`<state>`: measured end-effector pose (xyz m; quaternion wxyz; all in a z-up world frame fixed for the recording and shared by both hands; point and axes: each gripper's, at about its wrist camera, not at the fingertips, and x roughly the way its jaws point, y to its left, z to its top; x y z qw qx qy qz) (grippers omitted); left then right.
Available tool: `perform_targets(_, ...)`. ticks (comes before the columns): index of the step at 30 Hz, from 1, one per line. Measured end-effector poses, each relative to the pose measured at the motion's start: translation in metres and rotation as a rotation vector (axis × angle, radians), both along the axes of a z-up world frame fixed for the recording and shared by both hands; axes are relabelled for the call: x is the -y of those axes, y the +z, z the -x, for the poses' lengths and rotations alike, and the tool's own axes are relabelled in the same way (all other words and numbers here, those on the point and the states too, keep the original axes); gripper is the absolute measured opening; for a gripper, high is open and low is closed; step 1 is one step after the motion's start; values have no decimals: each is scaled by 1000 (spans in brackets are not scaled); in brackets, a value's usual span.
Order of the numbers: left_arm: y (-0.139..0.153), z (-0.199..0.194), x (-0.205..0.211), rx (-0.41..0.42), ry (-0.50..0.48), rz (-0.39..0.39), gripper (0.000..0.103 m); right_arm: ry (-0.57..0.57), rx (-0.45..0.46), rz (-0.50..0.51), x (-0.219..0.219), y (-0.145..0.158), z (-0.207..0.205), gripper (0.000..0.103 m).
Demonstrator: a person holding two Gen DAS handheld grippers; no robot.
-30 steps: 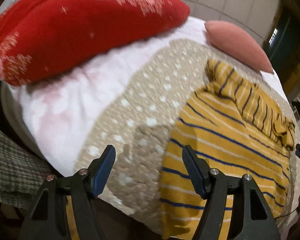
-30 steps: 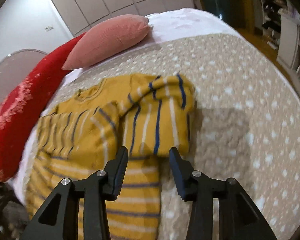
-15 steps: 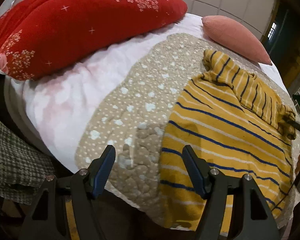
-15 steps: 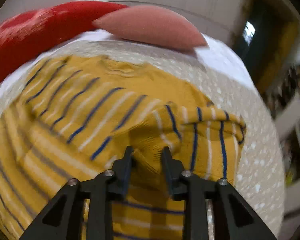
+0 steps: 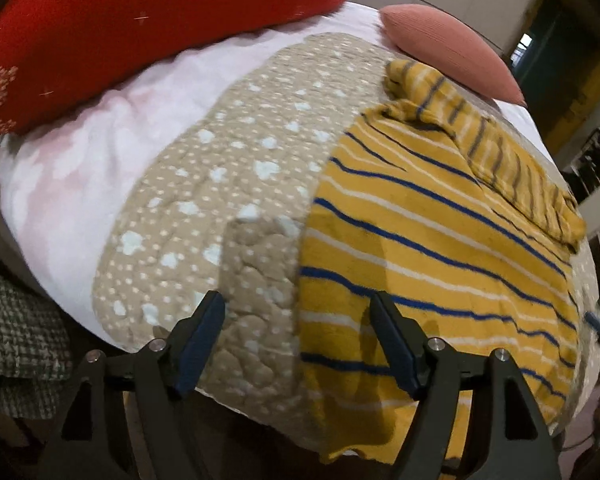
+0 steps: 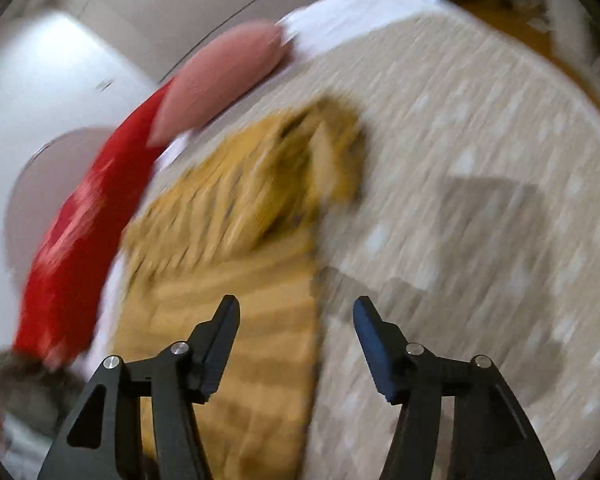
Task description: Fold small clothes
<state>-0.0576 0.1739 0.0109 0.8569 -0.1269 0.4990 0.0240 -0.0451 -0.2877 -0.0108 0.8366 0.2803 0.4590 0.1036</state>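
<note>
A small yellow shirt with blue and white stripes [image 5: 440, 248] lies spread on a beige dotted quilt [image 5: 236, 200], its hem hanging over the near bed edge. One sleeve [image 5: 512, 164] is folded across its top. My left gripper [image 5: 296, 320] is open and empty, just above the shirt's left edge near the hem. In the blurred right wrist view the shirt [image 6: 236, 272] lies left of centre. My right gripper [image 6: 296, 316] is open and empty above the shirt's right edge.
A red pillow [image 5: 140, 28] and a pink pillow [image 5: 452, 48] lie at the head of the bed on a white-pink sheet [image 5: 84, 168]. A checked cloth [image 5: 16, 328] hangs at the lower left. The quilt [image 6: 480, 200] stretches to the right of the shirt.
My right gripper let go of the folded sleeve, opened wide and swung back fast, blurring its view. My left gripper came closer to the shirt's left edge.
</note>
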Motion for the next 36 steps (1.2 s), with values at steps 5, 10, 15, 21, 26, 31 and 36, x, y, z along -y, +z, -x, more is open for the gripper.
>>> perform_targets(5,-2,13,5,4,-42,94,74,114,-14,-21,-54,-34,49,66)
perform_targets(10,-2,30,16,12,-106,211,58,167,14,-190,-74,-45,67,66)
perform_targets(15,-9,39,24,6,-130,246,56,202,12,-283,-99,-62,71,66)
perform_targets(21,-9,35,36,-32,-87,128,30,134,16,-244,-97,-68,75,49)
perform_targets(26,10,48,25,-27,-34,205,10,69,-2,-285,-72,-64,82,11)
perform_targets(31,36,85,34,13,-66,239,10,89,78,-320,-52,-38,112,10)
perform_targets(36,35,117,44,-4,-103,253,10,92,72,-328,-44,-40,142,10)
